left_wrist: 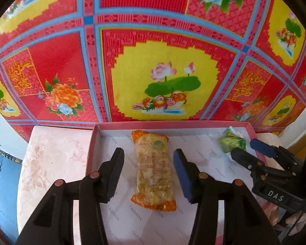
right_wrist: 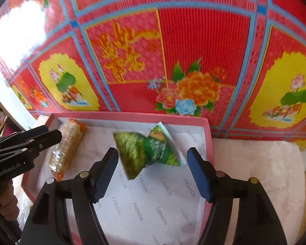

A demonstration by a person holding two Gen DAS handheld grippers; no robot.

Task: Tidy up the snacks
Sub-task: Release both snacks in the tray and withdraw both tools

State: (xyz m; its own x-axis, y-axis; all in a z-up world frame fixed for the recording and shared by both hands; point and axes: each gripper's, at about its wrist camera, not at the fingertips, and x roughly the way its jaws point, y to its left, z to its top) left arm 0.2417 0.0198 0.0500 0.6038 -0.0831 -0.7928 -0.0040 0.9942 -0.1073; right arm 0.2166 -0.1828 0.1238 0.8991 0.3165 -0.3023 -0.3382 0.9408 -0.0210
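Red patterned mat (left_wrist: pixel 163 20) with blue grid lines, yellow lotus-and-duck panels and orange peonies fills the background behind everything. In front of it a pale pink floral-textured desk (left_wrist: pixel 51 163) carries a shallow pink box (left_wrist: pixel 90 155), lined with white paper printed FASHION.

Landmark = the box. Orange snack pack (left_wrist: pixel 154 169), long clear wrapper with orange crimped ends, lies flat on the box floor in its left half, lengthwise front to back, far end close to the box's back wall. Green snack packet (right_wrist: pixel 151 151) sits in the box's right half toward the back right corner, crumpled and tilted, slightly blurred in the right wrist view; can't tell if it rests fully on the liner or is partly off it.

Left gripper (left_wrist: pixel 149 169) is over the left half of the box, jaws wide apart, one on each side of the orange snack pack, neither one touching it. Right gripper (right_wrist: pixel 153 173) is over the right half of the box, jaws also wide apart, green packet between and just ahead of the tips; its right corner looks close to the blue-padded finger (right_wrist: pixel 197 173), contact unclear. Nothing clamped by either gripper.

Left edge of the box sits on the desk with bare desk beyond it; right edge likewise has bare desk beyond
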